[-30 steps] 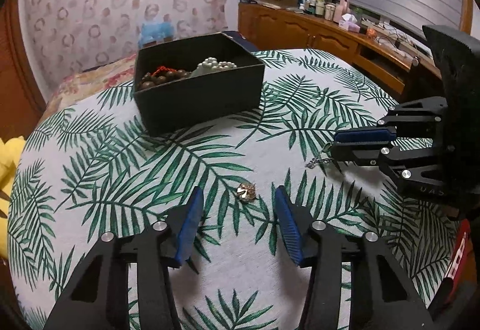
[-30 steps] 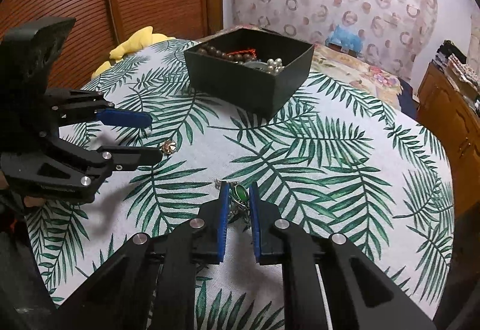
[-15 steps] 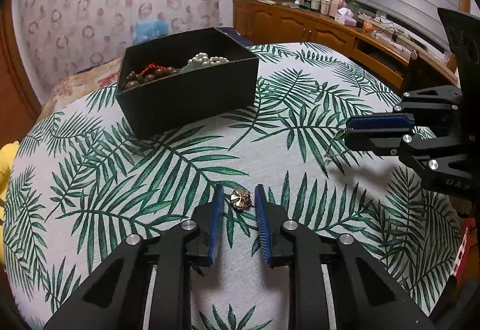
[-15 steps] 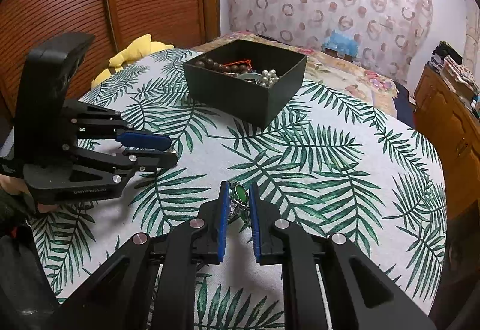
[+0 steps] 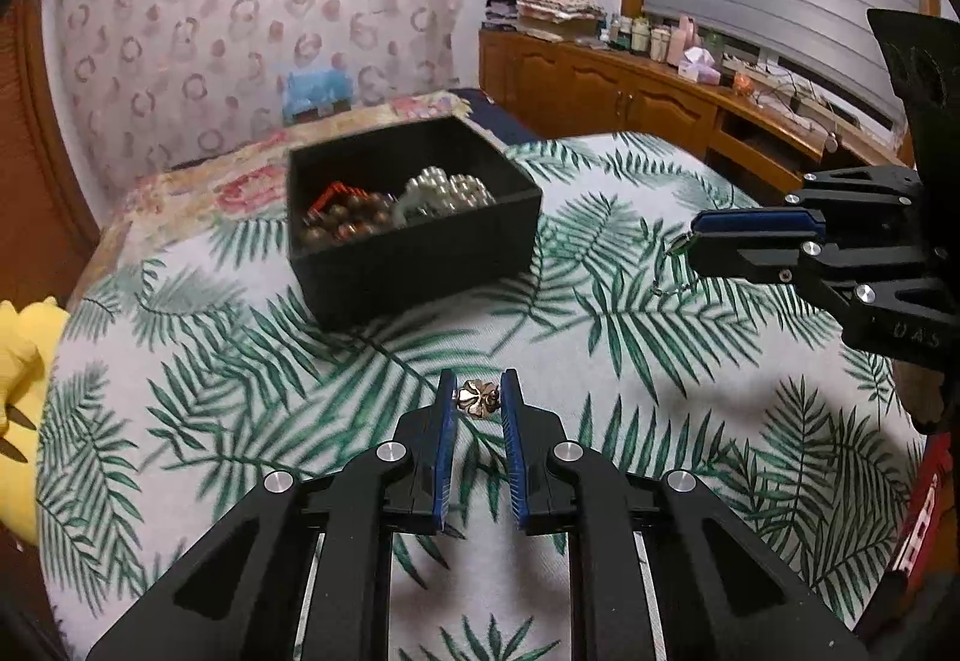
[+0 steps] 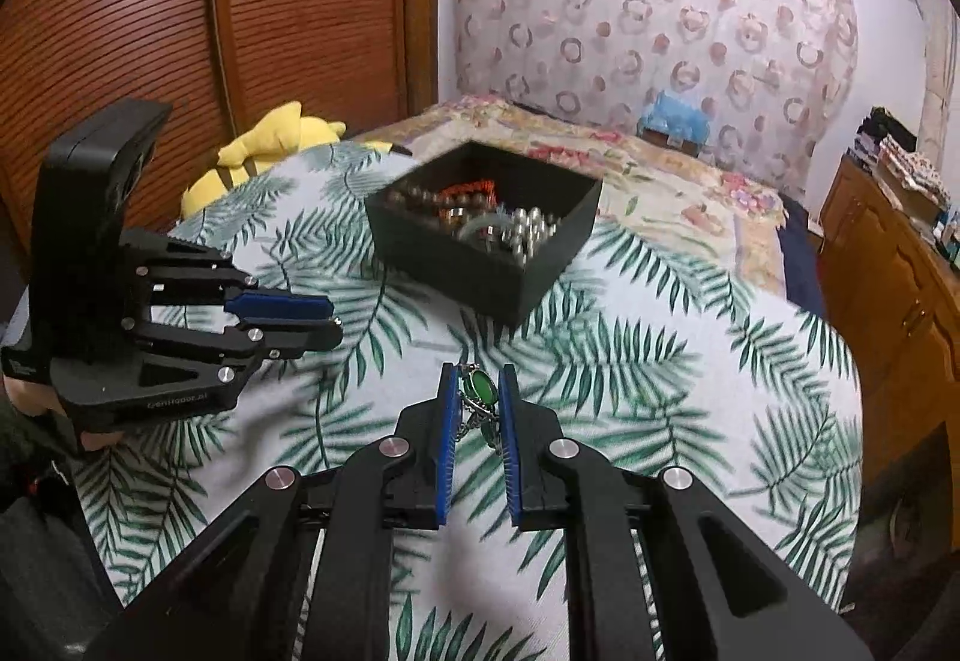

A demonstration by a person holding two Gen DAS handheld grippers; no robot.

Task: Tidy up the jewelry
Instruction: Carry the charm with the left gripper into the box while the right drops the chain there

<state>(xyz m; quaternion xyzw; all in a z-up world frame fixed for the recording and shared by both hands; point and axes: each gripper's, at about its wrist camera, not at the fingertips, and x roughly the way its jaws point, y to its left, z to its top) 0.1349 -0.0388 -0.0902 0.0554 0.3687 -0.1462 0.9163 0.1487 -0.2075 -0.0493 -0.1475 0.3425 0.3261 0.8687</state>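
Left wrist view: left gripper [image 5: 477, 398] is clamped on a small gold flower charm [image 5: 477, 400], pinched at the fingertips. Charm sits near side of the box [image 5: 414, 223], well apart from it, low over the leaf-print cloth [image 5: 210, 361]; whether it has cleared the cloth I cannot tell. Right gripper [image 5: 690, 247] shows off to the right of the box, jaws pressed together, a thin chain [image 5: 669, 277] dangling from the tips.

Box holds brown beads [image 5: 345, 220] with a red cord on its left side, a heap of pearls [image 5: 450, 187] on its right. No dividers visible.

Right wrist view: right gripper [image 6: 477, 400] is clenched on a green-stone pendant [image 6: 482, 386], stone up between the pads, chain and a second green piece hanging below. It rides above the cloth, on the near side of the box [image 6: 480, 235] and well apart from it. Left gripper [image 6: 327, 322] stands left of the box, jaws close together; charm hidden from here.

Box contents same: brown beads with red cord at the far-left side, pearls at the near-right, something pale and ring-like among them, unclear.

Step, as I read it: both pieces picked, carry to the box pending. Next move calls for lifting over the near wall, one gripper at a time to avoid a clash, and letting go only once above the open top. Dangling chain may snag the rim.
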